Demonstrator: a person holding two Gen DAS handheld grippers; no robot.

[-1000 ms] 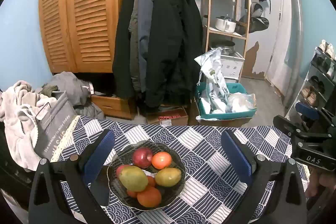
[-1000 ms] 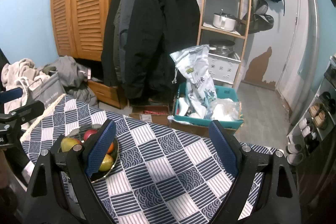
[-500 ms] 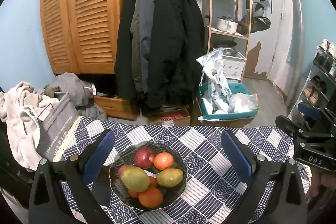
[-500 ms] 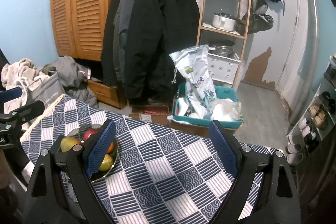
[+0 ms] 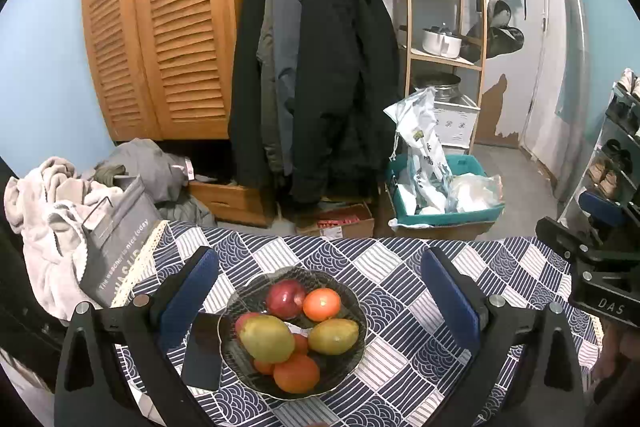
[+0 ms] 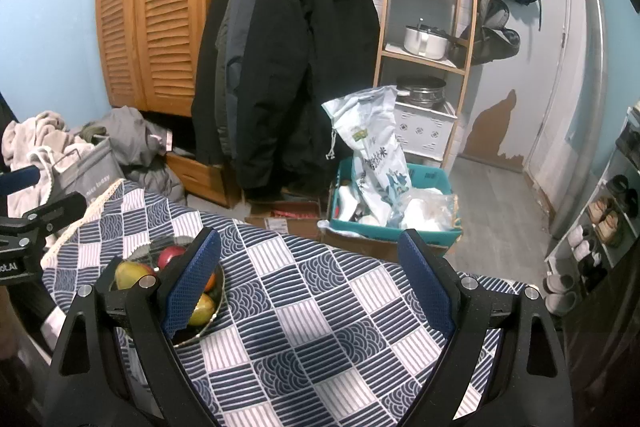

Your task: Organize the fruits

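A dark glass bowl (image 5: 352,297) sits on the blue-and-white patterned tablecloth (image 5: 400,267). It holds a red apple (image 5: 285,298), oranges (image 5: 321,304), a yellow-green mango (image 5: 267,338) and a second mango (image 5: 333,336). My left gripper (image 5: 318,301) hangs open above the bowl, its blue pads wide on either side. My right gripper (image 6: 310,283) is open over the bare cloth, to the right of the bowl (image 6: 219,281), whose fruit partly hides behind its left pad (image 6: 192,281). Each gripper shows at the edge of the other's view.
A dark phone (image 5: 202,351) lies on the cloth left of the bowl. Beyond the table's far edge stand hanging coats (image 5: 320,67), a wooden wardrobe (image 5: 160,27), a shelf rack (image 5: 444,27), a teal crate (image 5: 444,215) of bags, and a grey bag (image 5: 116,243) with laundry at left.
The left wrist view has shifted slightly; the bowl sits a little more to the right between the pads. The right gripper has not moved. Both stay open.
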